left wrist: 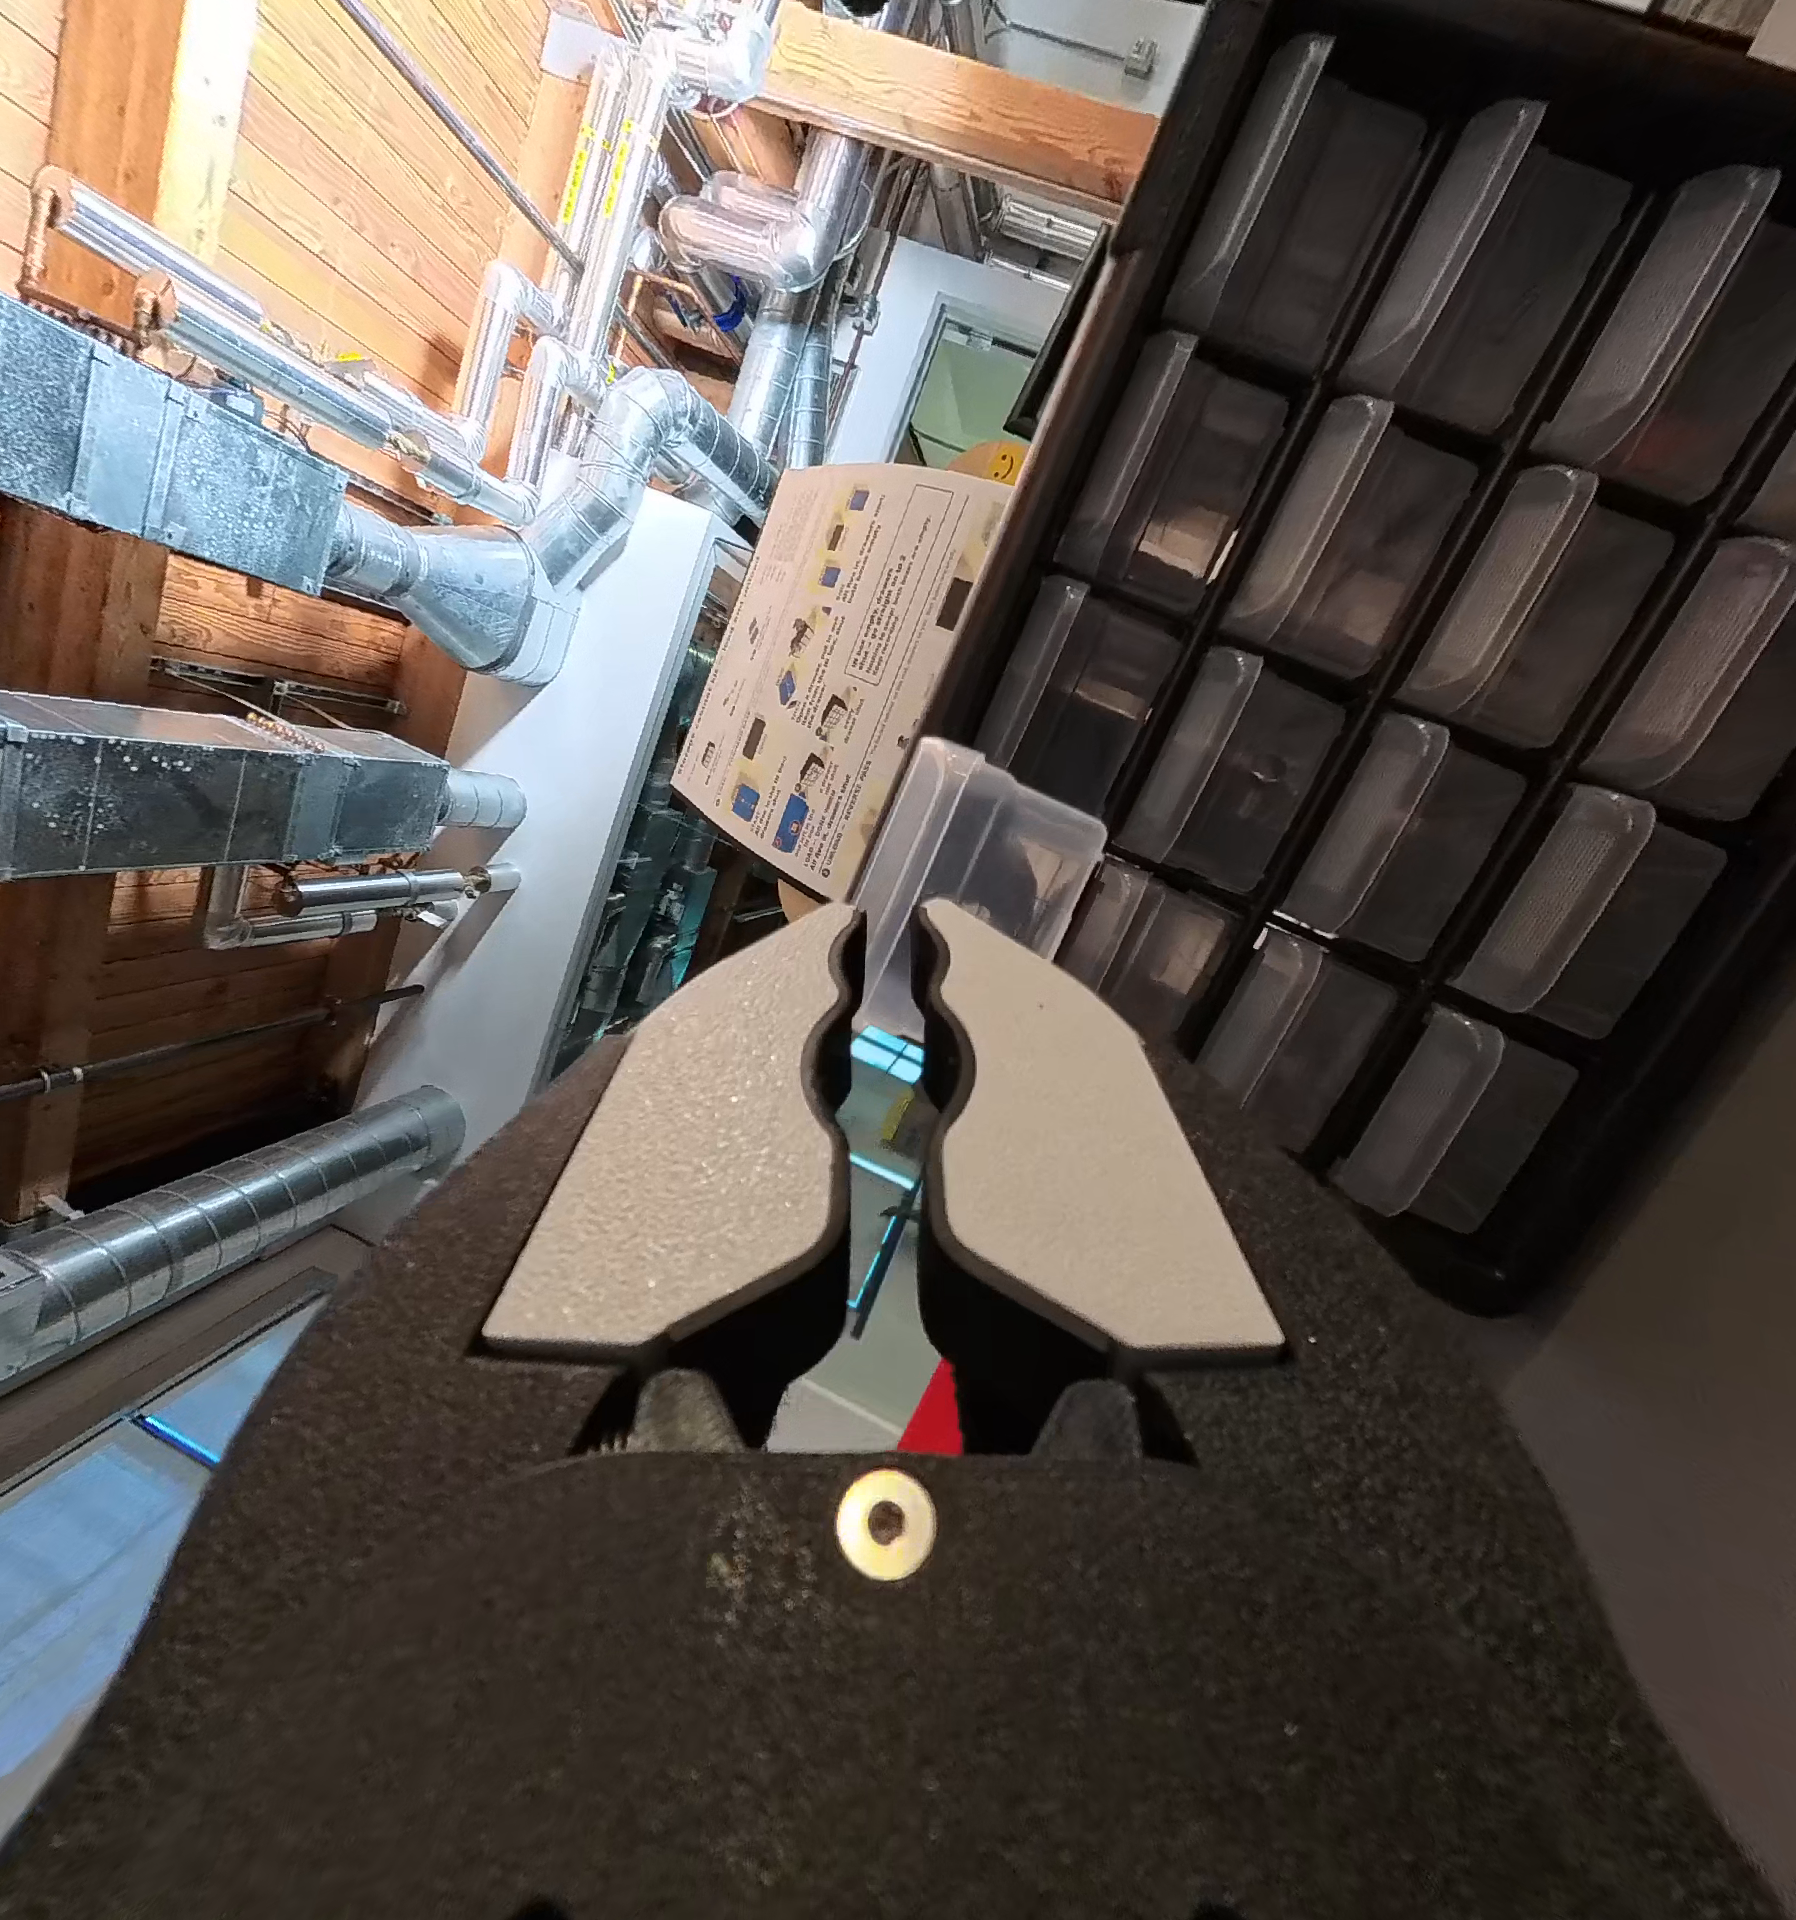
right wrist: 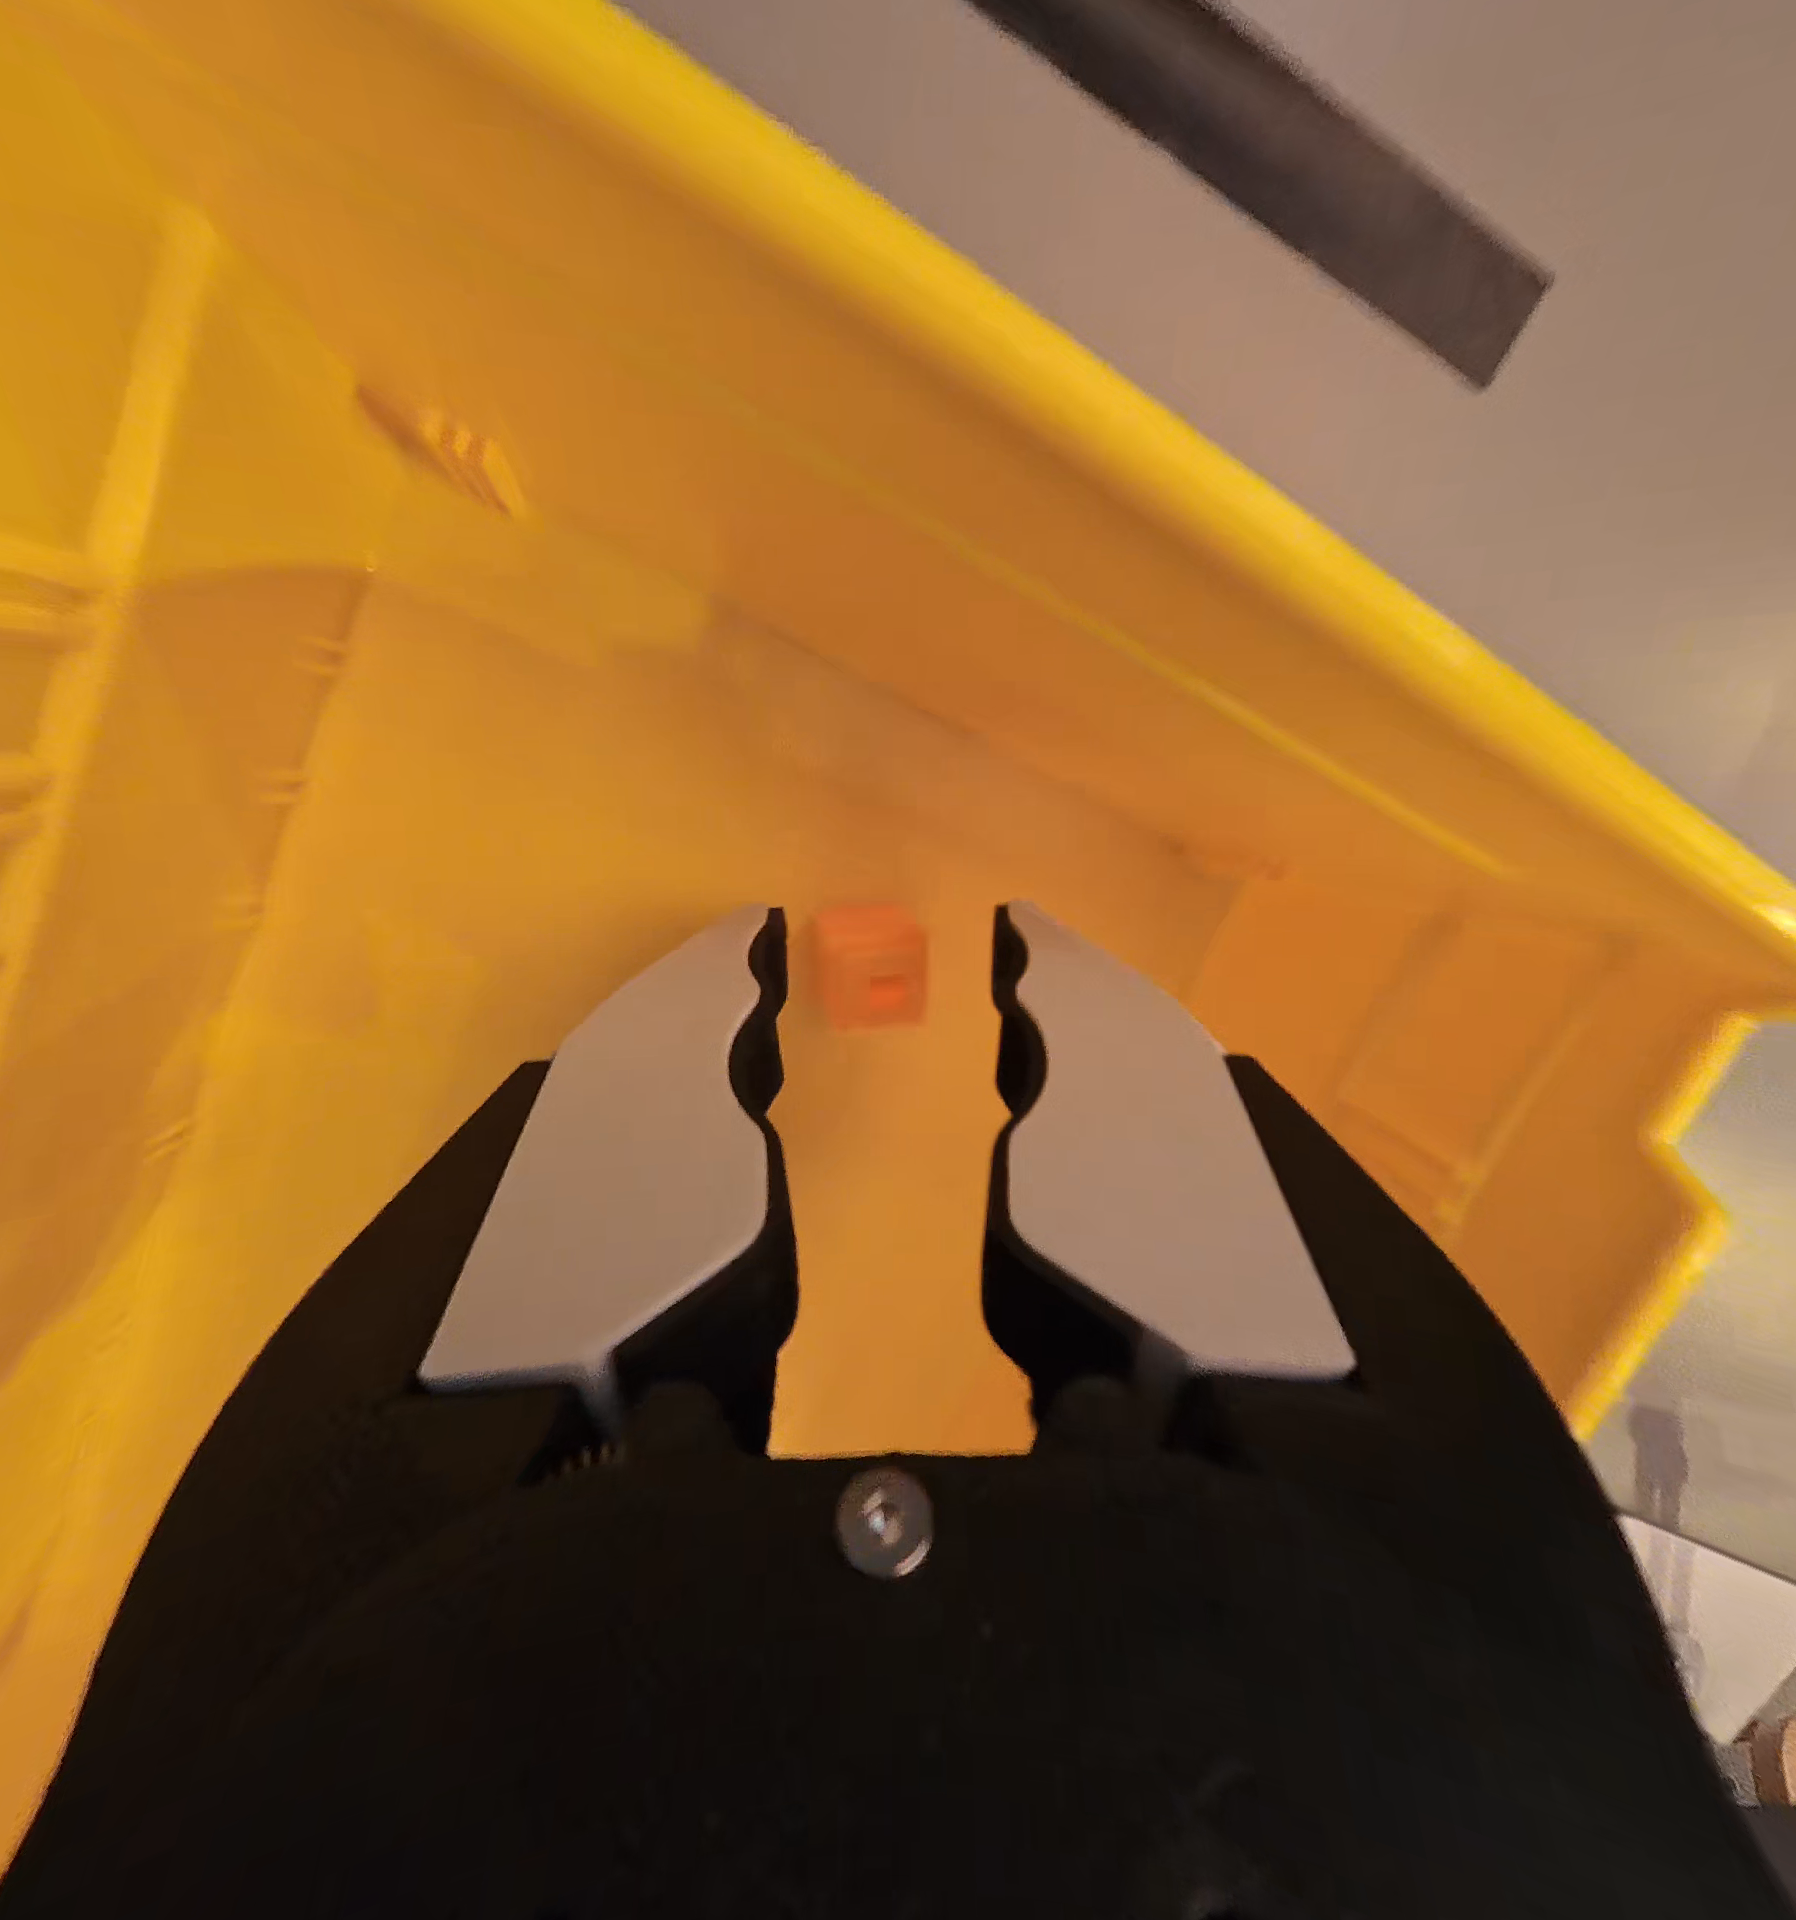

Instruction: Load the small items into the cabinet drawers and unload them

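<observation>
In the left wrist view, a black cabinet [left wrist: 1476, 1226] with several rows of clear plastic drawers fills the right side. One clear drawer [left wrist: 987, 831] is pulled out of it. My left gripper [left wrist: 890, 920] is closed on that drawer's front lip, which shows in the narrow gap between the fingertips. In the right wrist view, my right gripper [right wrist: 883, 920] is open inside a yellow bin [right wrist: 1081, 436]. A small orange cube [right wrist: 870, 971] lies on the bin floor just beyond and between the fingertips, nearer the left finger, with no contact visible.
A printed instruction sheet [left wrist: 832, 644] stands beside the cabinet. Metal ducts and pipes [left wrist: 250, 499] run along wooden walls at the left. The grey tabletop [left wrist: 1725, 1351] shows by the cabinet. A dark strip [right wrist: 1289, 187] lies beyond the bin's rim. Some 55 centimetres of space lies between my two pairs of fingers. My right tips are about 50 centimetres from the black cabinet [left wrist: 1476, 1226], my left tips only 15 centimetres.
</observation>
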